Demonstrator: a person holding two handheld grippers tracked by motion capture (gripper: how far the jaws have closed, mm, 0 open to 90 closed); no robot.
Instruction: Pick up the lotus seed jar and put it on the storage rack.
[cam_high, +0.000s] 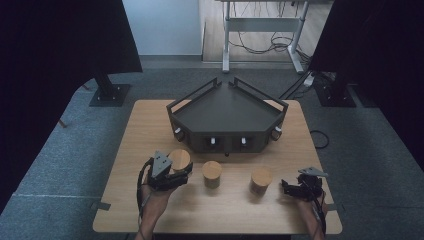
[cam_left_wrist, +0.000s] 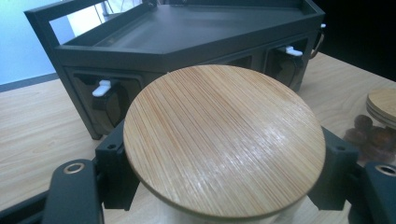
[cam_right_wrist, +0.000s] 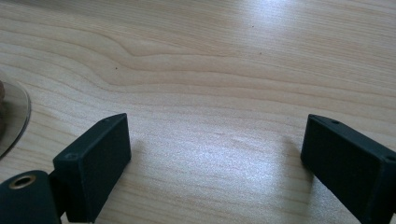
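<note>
Our left gripper (cam_high: 176, 172) pinches the leftmost jar (cam_left_wrist: 224, 140) between its jaws, with the rack (cam_left_wrist: 187, 42) just ahead. Our right gripper (cam_high: 292, 189) rests spread and empty. We judge the grasp made; next we lift without tilting.

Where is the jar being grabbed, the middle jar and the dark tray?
Grabbed jar (cam_left_wrist: 224, 140), left gripper view, on its bamboo lid.
Middle jar (cam_high: 212, 171), high view, on its lid.
Dark tray (cam_high: 227, 111), high view, on its bare floor.

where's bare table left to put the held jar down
Bare wood lies left of the dark tray, along the near edge below the middle jar and right jar, and between the right gripper jaws. Crowded: the strip between tray and jar row.
</note>
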